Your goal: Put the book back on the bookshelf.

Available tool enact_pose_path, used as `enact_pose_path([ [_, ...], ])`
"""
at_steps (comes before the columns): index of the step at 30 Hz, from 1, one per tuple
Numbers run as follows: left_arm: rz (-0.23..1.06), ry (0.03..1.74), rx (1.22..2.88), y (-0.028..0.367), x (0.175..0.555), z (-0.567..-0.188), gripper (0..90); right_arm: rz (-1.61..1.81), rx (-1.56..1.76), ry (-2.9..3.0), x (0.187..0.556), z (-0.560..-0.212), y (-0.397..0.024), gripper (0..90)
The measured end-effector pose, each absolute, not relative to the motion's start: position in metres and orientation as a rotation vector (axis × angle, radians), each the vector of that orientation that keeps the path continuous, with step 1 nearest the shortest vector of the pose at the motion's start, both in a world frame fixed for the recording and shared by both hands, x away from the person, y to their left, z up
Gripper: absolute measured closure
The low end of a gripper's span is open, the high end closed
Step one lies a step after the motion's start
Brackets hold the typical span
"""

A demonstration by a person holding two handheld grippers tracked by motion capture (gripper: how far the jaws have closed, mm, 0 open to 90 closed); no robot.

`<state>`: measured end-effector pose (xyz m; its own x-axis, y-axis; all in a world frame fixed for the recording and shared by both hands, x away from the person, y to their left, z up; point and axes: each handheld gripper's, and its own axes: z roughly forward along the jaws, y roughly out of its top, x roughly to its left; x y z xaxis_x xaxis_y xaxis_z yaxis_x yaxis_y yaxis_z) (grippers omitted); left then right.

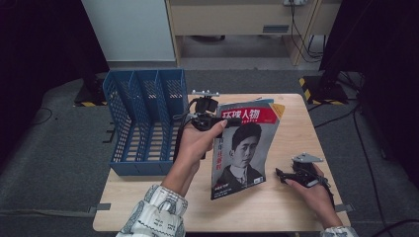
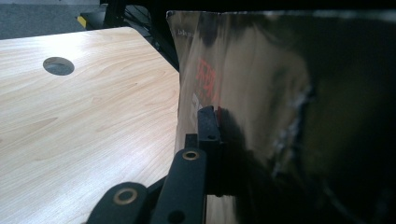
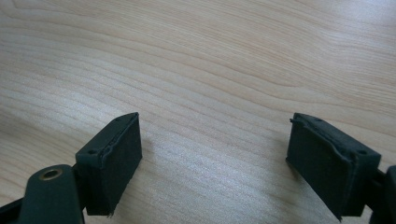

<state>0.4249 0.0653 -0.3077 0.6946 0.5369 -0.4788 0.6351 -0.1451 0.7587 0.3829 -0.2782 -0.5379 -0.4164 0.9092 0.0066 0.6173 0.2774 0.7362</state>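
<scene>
A magazine (image 1: 244,145) with a red title band and a portrait on its cover stands lifted and tilted above the wooden table (image 1: 276,197). My left gripper (image 1: 228,120) is shut on its upper left edge, held by the person's left hand. In the left gripper view the glossy cover (image 2: 261,107) rises close beside one black jaw. My right gripper (image 1: 280,174) rests low on the table at the right, apart from the magazine. Its pads (image 3: 112,158) stand wide open over bare wood.
A blue mesh file rack (image 1: 143,118) with upright dividers stands at the table's left edge. A round cable hole (image 2: 58,66) is cut in the tabletop. Black stands and cables sit on the floor behind the table.
</scene>
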Motion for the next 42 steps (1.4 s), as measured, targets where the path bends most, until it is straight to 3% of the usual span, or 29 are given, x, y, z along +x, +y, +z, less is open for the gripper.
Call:
enact_pose_path([
  [42, -0.079, 0.971, 1.71, 0.116, 0.413, -0.28, 86.0, 0.939, 1.371, 2.137, 0.383, -0.538, -0.278, 17.9],
])
